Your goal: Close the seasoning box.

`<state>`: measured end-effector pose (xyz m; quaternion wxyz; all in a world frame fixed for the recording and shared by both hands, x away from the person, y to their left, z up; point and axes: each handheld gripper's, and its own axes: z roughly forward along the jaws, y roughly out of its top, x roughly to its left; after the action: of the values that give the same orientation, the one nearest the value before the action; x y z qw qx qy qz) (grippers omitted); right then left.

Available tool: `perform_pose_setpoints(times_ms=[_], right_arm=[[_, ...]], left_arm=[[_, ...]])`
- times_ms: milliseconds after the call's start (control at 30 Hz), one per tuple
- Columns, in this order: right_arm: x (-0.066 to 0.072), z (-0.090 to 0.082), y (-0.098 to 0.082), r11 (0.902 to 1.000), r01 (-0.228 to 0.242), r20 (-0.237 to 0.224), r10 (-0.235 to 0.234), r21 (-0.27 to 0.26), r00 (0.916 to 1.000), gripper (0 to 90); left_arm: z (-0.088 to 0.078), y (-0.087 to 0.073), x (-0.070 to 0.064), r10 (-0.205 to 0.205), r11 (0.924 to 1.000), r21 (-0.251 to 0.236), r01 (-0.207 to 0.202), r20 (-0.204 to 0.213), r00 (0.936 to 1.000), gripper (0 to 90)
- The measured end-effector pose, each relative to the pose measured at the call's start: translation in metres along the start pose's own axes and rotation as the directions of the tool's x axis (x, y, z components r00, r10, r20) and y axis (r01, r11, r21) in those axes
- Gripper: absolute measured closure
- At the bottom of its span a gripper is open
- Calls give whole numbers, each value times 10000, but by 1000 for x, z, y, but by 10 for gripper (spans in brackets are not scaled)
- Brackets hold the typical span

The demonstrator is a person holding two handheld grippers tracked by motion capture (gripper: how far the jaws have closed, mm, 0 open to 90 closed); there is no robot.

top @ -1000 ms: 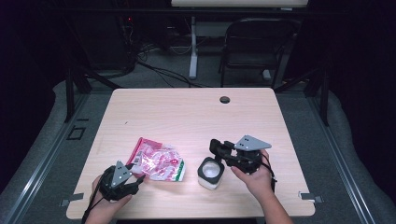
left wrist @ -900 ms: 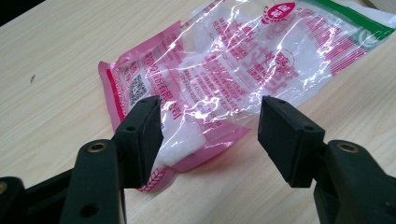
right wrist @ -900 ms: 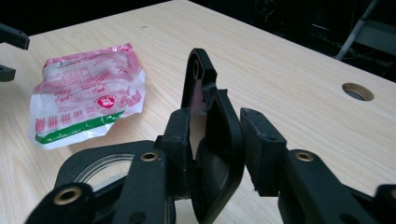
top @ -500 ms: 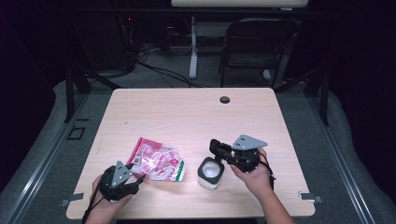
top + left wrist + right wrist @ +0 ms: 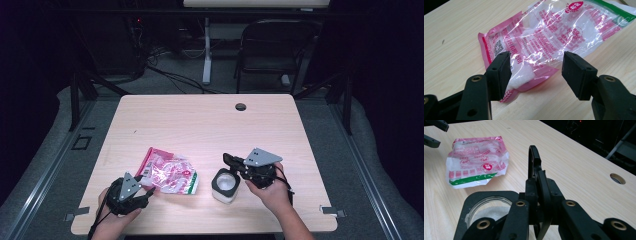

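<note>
My left claw (image 5: 536,68) gapes wide, empty, straddling a corner of the crinkly pink-and-clear plastic pouch (image 5: 554,30) to pin it on the surface. My right claw (image 5: 235,162), which has just been closing, pinches a thin black looped handle (image 5: 534,157) beside the black square jar of white powder (image 5: 225,186).

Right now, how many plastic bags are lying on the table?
1. The pink-and-clear plastic bag lies flat on the table, near its front edge and to the left of the black-rimmed jar. No other bag seems to be hidden.
</note>
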<state>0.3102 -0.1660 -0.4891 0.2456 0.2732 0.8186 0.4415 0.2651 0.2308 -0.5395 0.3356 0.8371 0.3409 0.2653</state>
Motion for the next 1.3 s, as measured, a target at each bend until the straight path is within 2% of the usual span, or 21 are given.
perform_pose_setpoints(times_ms=[300, 667, 1100, 1300], right_arm=[[10, -4, 2, 9995, 183, -56, -184, -247, 9998, 794], [21, -7, 2, 9981, 577, -119, -579, -202, 9982, 769], [32, -8, -2, 9976, 661, -120, -663, -187, 9977, 692], [38, -8, -4, 9942, 1071, 23, -1071, -84, 9942, 672]], left_arm=[[0, 0, 0, 0, 10000, -12, 0, -31, 10000, 400], [0, 0, 0, 4, 10000, 1, -4, -31, 10000, 400], [0, 0, 1, -10, 10000, -7, 10, -61, 10000, 400], [1, 0, 0, 15, 10000, 30, -15, -56, 10000, 400]])
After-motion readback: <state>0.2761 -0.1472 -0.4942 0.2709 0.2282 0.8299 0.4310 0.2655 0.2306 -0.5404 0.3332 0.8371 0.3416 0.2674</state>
